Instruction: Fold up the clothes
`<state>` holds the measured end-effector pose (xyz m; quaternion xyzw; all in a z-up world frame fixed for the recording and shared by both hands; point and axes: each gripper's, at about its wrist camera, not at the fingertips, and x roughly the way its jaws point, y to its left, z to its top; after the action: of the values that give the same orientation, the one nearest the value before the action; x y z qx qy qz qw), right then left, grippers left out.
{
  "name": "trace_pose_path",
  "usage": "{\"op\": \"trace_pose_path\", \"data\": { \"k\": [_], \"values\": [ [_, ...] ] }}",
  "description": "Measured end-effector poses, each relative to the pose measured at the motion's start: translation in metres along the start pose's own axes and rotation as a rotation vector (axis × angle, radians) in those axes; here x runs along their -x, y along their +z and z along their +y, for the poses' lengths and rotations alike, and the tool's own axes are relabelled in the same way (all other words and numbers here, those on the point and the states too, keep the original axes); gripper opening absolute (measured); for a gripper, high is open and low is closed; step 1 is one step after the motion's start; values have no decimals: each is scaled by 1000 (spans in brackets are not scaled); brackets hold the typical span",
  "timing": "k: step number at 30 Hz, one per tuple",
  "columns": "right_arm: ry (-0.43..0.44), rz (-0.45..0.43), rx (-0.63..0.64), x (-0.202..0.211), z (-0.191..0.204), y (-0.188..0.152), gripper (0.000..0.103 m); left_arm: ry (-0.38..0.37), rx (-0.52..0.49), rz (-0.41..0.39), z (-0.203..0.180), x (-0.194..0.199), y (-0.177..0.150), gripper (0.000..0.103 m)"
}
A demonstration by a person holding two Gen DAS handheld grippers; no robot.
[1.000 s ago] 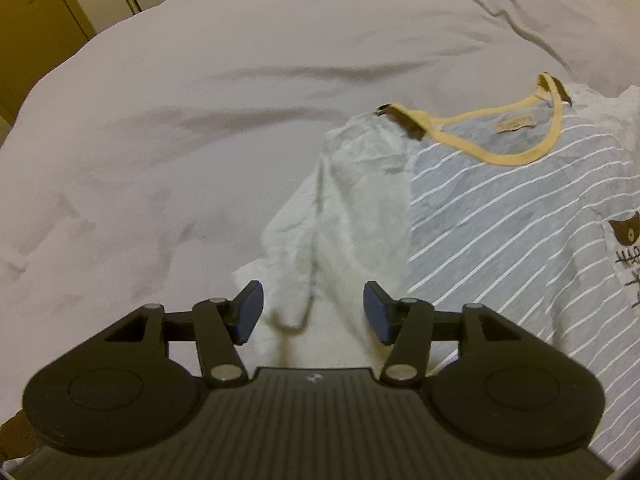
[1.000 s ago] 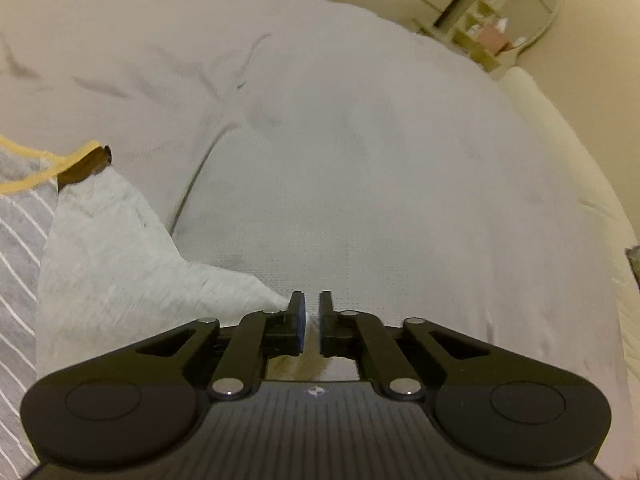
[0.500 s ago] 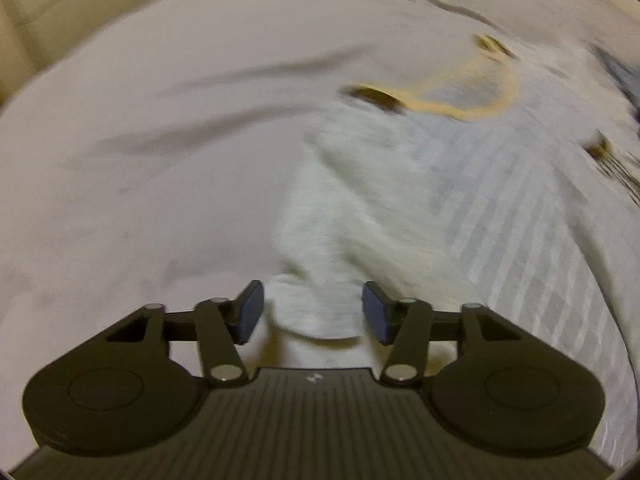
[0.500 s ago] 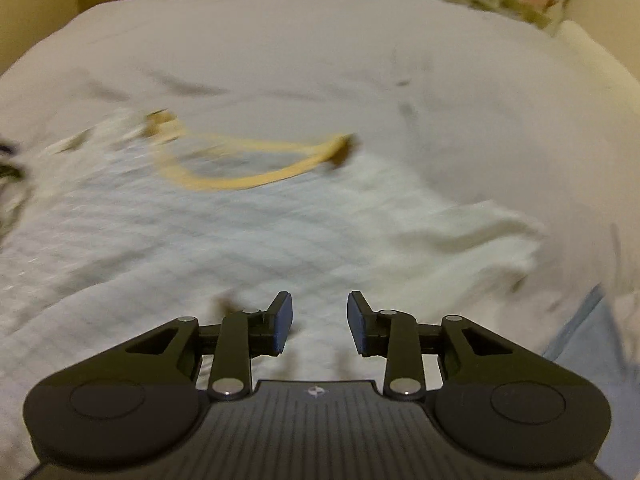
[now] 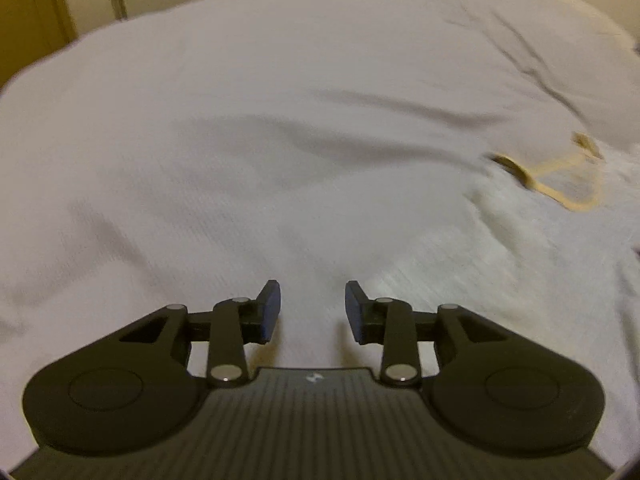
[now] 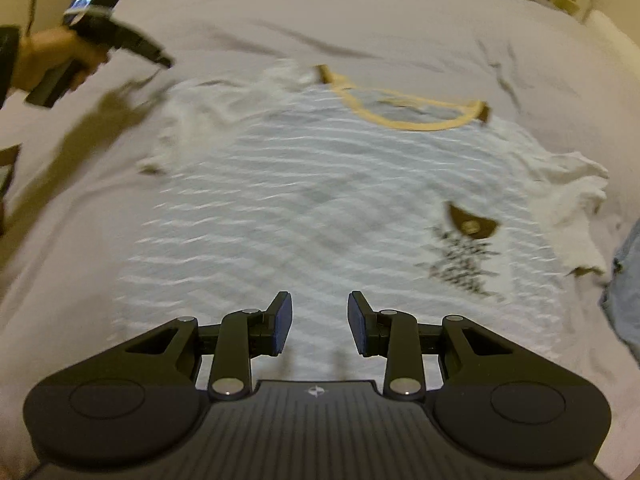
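My right gripper (image 6: 316, 322), pinched on the white sleeve 1 s ago, now gapes over the grey white-striped yellow-collared tee (image 6: 320, 200); left gripper (image 5: 313, 312) swung off onto bare sheet.

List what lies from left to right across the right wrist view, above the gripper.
Hand holding the left gripper → crumpled sleeve → yellow collar → bear print → other sleeve → blue cloth at the edge.

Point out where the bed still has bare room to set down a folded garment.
Bare bedspread spreads wide left of the striped T-shirt and beyond its yellow collar toward the far edge. Right of the shirt it is crowded: a bunched sleeve and blue fabric at the frame edge.
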<state>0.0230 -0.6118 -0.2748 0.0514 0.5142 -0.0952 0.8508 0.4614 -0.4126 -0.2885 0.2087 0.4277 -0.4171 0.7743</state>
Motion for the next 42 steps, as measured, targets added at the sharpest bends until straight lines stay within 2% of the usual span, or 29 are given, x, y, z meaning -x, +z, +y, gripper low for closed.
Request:
{"op": "trace_pose_path", "data": {
  "k": [2,5,7,9,11,12,15,20,24,26,28,31,34,37,42],
  "values": [
    [38,0,28,4,20,-4,43,-82,11,24,-13,11,-19,34],
    [75,0,102,10,44,-9,43,-217,1,53,-41,19,-48,35],
    [80,2,138,17,55,-14,44,-255,-24,78,-61,17,-64,36],
    [76,12,148,24,59,-20,46,-288,18,115,-71,7,-75,35],
    [65,26,146,28,58,-26,47,-318,70,157,-77,-6,-83,21],
    [58,33,145,30,57,-30,48,-309,67,155,-78,-4,-85,4],
    [31,55,143,36,52,-41,48,-279,55,145,-78,4,-91,3],
    [-29,67,127,54,35,-63,48,-200,22,148,-54,32,-104,1],
    [-66,92,120,65,25,-85,49,-112,2,128,-50,65,-114,6],
    [-78,89,132,72,23,-97,54,-124,-16,109,-64,86,-125,10],
    [-99,96,139,78,21,-111,57,-138,-34,90,-79,108,-135,22],
    [-119,122,137,83,12,-131,59,-216,-50,85,-123,137,-158,29],
    [-128,148,121,85,-6,-154,59,-248,-28,119,-171,144,-185,34],
    [-112,178,77,82,-39,-175,59,-279,-4,155,-219,150,-212,37],
    [-119,147,-36,74,-114,-197,59,-330,35,214,-300,161,-257,37]
  ]
}}
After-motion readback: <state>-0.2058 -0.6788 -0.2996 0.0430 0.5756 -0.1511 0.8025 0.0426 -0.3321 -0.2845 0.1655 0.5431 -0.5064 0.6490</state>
